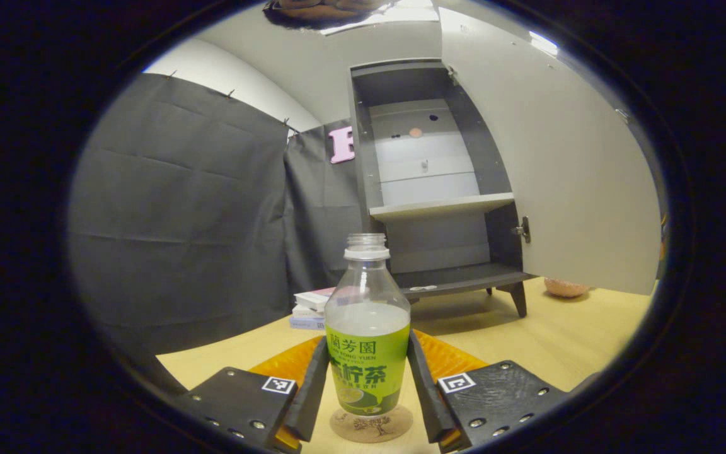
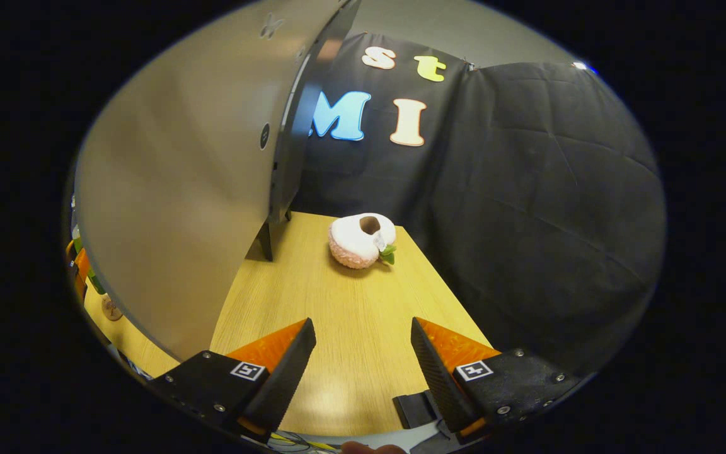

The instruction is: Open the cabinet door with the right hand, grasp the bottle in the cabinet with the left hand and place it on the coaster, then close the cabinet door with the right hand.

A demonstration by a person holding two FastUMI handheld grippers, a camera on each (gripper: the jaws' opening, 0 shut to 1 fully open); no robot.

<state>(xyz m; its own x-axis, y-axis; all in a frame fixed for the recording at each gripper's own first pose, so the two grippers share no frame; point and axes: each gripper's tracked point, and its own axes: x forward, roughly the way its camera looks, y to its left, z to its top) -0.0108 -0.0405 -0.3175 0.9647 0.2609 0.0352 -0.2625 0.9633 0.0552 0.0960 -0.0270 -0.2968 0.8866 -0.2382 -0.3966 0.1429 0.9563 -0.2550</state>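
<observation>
In the left gripper view, the left gripper (image 1: 368, 384) has its 2 fingers flanking the bottle (image 1: 367, 334), close against its sides; whether they press on it or merely sit beside it cannot be told. The bottle stands upright on a round coaster (image 1: 370, 424) with a tree drawing, on the wooden table (image 1: 564, 334). It has no cap and holds pale cloudy liquid. Its green label carries Chinese characters and a lime picture.

Beyond the bottle stands the grey cabinet (image 1: 429, 189), its door (image 1: 564, 164) swung wide to the right. 1 pale shelf (image 1: 442, 205) divides it; both compartments look bare. Left of the cabinet's foot lies a small stack of boxes (image 1: 309, 309).

In the right gripper view, the right gripper (image 2: 363, 359) is spread wide over bare table, holding nothing. The door's outer face (image 2: 193, 183) rises at its left. Farther on lies a pink-and-white plush toy (image 2: 363, 239).
</observation>
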